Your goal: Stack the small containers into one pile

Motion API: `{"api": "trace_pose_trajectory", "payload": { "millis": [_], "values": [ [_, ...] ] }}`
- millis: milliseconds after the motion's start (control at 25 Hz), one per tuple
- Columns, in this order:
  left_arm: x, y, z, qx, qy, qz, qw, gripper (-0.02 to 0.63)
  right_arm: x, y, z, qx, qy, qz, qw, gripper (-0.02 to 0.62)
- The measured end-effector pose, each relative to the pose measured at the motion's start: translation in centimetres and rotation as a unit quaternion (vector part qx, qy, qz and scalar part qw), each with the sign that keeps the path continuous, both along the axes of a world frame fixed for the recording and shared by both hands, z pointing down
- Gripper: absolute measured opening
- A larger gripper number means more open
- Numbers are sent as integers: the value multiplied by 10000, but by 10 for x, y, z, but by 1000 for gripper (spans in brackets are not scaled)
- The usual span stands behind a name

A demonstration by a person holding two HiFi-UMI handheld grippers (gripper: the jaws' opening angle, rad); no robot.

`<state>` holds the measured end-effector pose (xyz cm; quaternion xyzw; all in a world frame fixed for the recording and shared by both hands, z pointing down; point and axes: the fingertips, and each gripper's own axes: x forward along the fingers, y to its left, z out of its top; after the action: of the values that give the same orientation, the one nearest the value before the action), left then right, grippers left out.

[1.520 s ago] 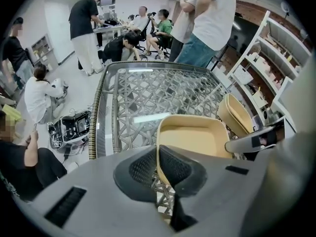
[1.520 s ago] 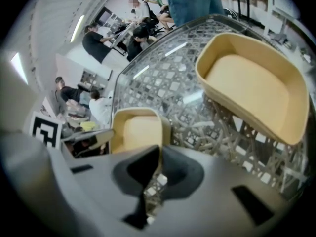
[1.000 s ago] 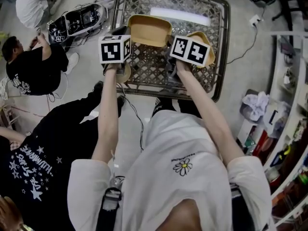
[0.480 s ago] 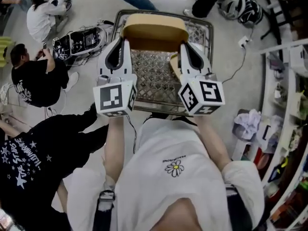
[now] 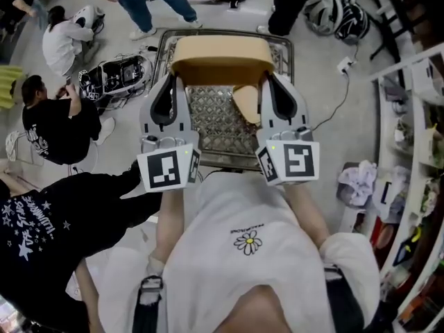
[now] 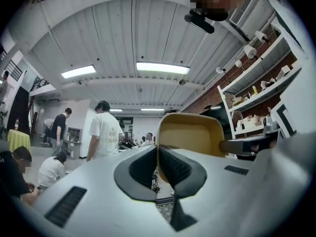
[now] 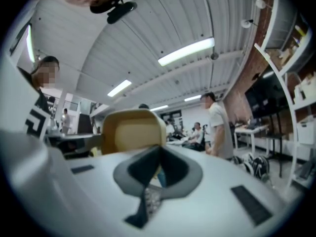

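A tan, shallow container hangs above the wire cart, held level between both grippers. My left gripper is shut on its left rim and my right gripper on its right rim. In the left gripper view the container fills the space just past the pinched jaws of the left gripper. The right gripper view shows the container the same way, with the right gripper clamped on its edge. A second tan container lies tilted inside the cart, below the right gripper.
People sit and stand on the floor at the left and top. A black-and-white device lies left of the cart. Shelving runs down the right side. Helmets and a cable lie at the top right.
Both grippers have risen out of the cart with the tan container and tipped from pointing down to level. The container now hangs above the cart's far rim.
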<state>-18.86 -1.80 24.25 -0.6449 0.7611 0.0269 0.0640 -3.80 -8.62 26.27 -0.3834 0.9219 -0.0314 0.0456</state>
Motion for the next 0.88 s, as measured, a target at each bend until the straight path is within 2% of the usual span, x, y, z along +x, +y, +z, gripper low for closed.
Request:
{"api": "trace_pose_trajectory", "payload": {
  "millis": [120,200,320,400,480,600,760,880],
  "values": [
    [2,-5,-3,-15,7,16,10000,38,3,-4,0,-88,10,-14,10000,35],
    [2,-16,4,-243,57,62,9997,38,4,-11,6,-350,53,10,9994,35],
    [-1,-44,27,-932,93,229,9953,39,6,-26,28,-1056,186,111,9942,35],
    [0,-64,39,-1316,27,430,9904,38,9,-35,50,-1785,89,112,9838,35],
    [4,-83,52,-1696,-144,677,9831,38,14,-42,74,-2525,-106,133,9675,35],
    [17,-112,78,-2322,-341,1094,9659,38,25,-50,107,-3377,-309,311,9402,35],
    [38,-144,116,-3148,-558,1574,9343,38,41,-55,152,-4504,-747,386,8889,35],
    [55,-158,147,-3676,-710,1958,9064,38,51,-50,184,-5027,-855,584,8583,35]
  ]
}}
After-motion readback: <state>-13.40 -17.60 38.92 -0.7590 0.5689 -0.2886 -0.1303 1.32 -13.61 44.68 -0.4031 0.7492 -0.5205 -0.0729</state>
